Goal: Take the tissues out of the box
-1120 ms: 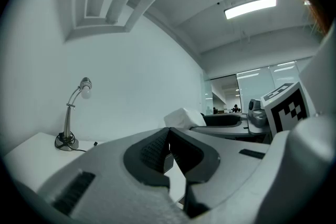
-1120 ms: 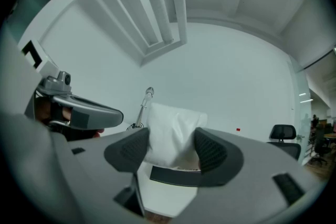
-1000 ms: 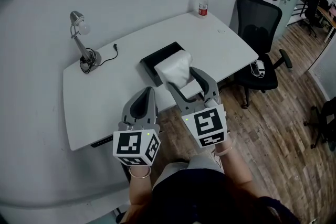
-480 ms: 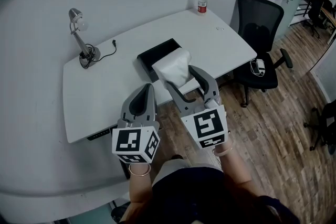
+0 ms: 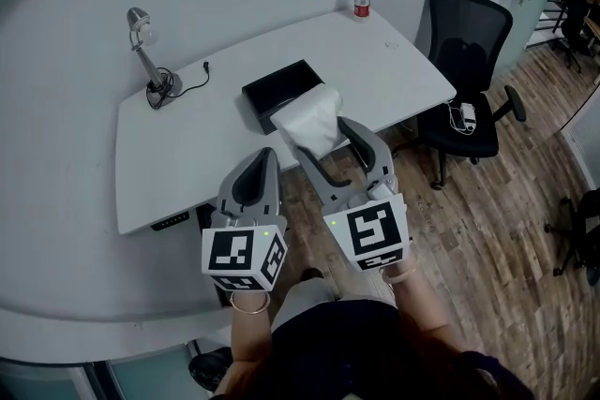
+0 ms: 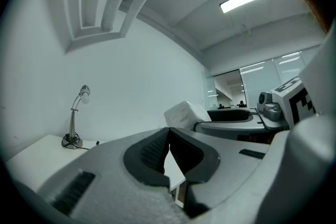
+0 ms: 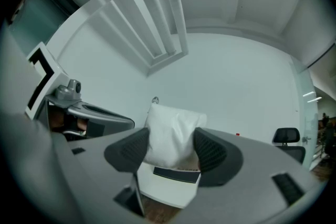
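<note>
My right gripper (image 5: 325,138) had its jaws spread wide and clamped on the white wad of tissues (image 5: 307,119), one pad pressing each side. The wad stood up out of the jaws and pointed away from me, its long axis running from my side toward the black box (image 5: 272,89). In the right gripper view the lower edge of the tissues (image 7: 173,134) hung above the box (image 7: 176,174) with a gap showing, so I judged the wad to be clear of the box and raised on its near side, toward me.

My left gripper (image 5: 262,166) hung just left of the right one, also on the near side of the box, its jaws pressed together on nothing. The box sat on the white table (image 5: 187,155), its long side lying across my line of reach. Since the right jaws already carried the load, the left was nearer only to bare table left of the box. I judged what remained was setting the tissues down beside the box.
</note>
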`<state>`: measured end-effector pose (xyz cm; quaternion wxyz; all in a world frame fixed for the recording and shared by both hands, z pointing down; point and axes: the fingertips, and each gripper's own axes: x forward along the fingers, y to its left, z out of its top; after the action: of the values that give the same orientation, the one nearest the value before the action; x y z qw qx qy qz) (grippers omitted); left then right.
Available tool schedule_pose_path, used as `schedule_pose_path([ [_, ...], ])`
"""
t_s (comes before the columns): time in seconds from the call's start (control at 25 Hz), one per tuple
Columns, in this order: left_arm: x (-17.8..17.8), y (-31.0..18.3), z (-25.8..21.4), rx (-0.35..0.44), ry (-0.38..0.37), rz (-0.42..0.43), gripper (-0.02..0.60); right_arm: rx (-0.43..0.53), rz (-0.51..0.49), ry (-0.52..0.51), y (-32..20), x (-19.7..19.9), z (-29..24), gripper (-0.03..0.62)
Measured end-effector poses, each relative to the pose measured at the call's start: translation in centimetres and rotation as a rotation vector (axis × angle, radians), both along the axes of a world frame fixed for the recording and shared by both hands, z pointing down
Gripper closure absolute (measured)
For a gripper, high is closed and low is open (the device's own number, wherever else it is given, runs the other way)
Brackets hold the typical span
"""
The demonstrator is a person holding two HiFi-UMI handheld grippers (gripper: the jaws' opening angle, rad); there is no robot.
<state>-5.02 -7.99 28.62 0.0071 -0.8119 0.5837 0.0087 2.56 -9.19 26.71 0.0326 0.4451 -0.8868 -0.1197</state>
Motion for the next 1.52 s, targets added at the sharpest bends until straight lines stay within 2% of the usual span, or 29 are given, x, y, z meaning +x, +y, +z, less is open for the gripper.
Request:
schedule_pose_path([
  [0.76,4.1,6.4,0.1,-0.008,-0.014,-0.069,0.557,0.019,-0.051,-0.014,6.1,4.3,-0.3,0.309],
  [1.52,5.6,11.4,0.5,-0.006,-0.011,-0.092,0.557,0.032,-0.058,-0.044,11.2,6.7,-0.3,0.309],
])
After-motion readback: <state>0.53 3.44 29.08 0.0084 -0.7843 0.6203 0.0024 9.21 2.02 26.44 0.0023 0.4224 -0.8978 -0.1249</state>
